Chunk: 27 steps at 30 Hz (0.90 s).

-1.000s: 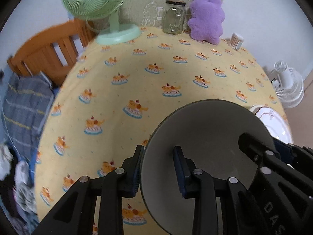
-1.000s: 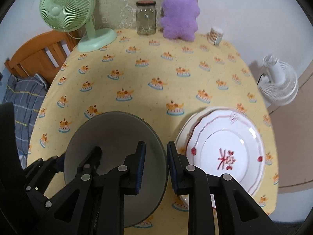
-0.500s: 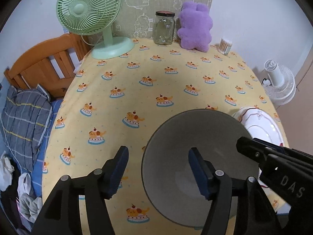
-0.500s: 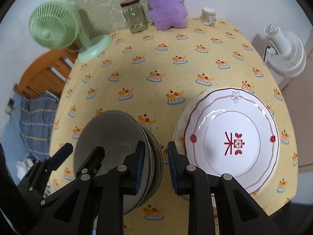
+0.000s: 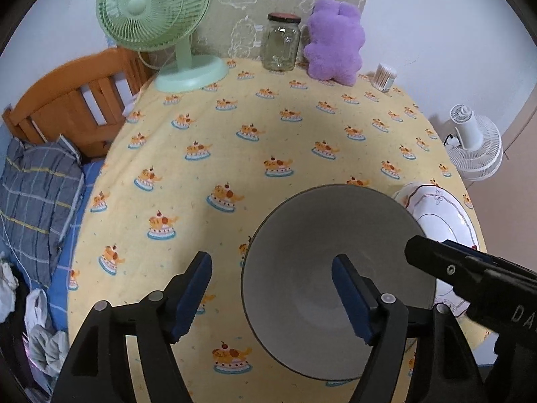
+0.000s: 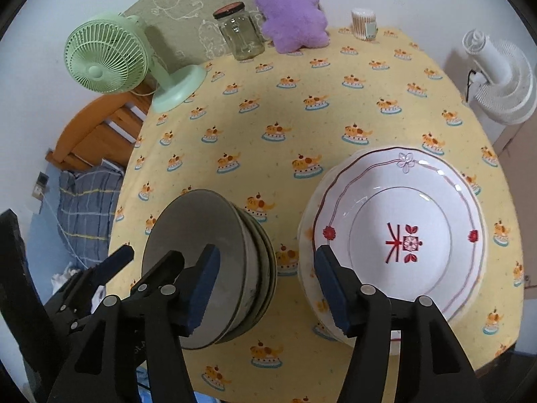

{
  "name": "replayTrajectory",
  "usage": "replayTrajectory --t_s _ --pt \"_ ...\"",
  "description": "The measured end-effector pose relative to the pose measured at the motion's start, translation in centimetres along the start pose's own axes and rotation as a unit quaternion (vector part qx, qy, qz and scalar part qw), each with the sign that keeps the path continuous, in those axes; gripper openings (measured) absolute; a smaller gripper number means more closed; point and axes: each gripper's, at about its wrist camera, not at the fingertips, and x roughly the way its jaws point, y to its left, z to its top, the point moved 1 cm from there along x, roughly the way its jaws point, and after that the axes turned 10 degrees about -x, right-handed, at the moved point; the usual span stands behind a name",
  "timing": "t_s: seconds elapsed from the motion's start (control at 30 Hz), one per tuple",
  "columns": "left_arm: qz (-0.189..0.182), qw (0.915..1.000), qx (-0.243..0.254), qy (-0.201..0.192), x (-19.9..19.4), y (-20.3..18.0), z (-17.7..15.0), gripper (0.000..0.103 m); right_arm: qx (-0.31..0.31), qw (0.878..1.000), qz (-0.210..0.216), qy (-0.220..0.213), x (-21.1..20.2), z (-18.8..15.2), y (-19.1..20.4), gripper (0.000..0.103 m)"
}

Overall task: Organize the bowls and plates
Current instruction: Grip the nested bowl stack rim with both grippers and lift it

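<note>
Right now the grey bowls (image 6: 214, 262) are sitting nested in a stack, mouths facing up, on the yellow tablecloth (image 5: 268, 141); being round, they are showing no long axis. Just beside the bowls, on their right, white plates (image 6: 399, 235) with a red rim line and a red centre mark are lying flat in a pile. Both tools are pointing steeply down at the bowls. The left gripper (image 5: 272, 295) is opening, its fingers straddling the top bowl's near rim without pressing it. The right gripper (image 6: 266, 282) is opening too, one finger over the bowls, the other toward the plates, gripping nothing.
</note>
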Motion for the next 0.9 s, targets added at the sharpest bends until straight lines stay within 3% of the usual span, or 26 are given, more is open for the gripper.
replayTrajectory --t_s 0.1,0.4,0.47,0.67,0.9 --pt "-0.013 0.9996 -0.021 0.017 0.9 0.4 0.0 0.076 -0.001 1.0 0.019 0.005 1.0 0.4 -0.7 0.063" --pt "0.033 0.9983 -0.035 0.032 3.3 0.3 0.2 0.074 -0.002 0.997 0.067 0.041 4.4 1.4 -1.6 0.062" --pt "0.035 0.9981 -0.035 0.036 3.5 0.5 0.1 0.073 -0.006 0.997 0.065 0.049 4.9 1.4 -1.3 0.061" --pt "0.024 0.9984 -0.024 0.045 4.2 0.7 -0.3 0.069 -0.004 0.996 0.053 0.074 6.3 0.5 -0.2 0.047" --pt "-0.01 0.9984 -0.018 0.052 4.6 0.5 -0.8 0.066 0.027 0.996 0.042 0.074 6.8 -0.5 -0.2 0.043"
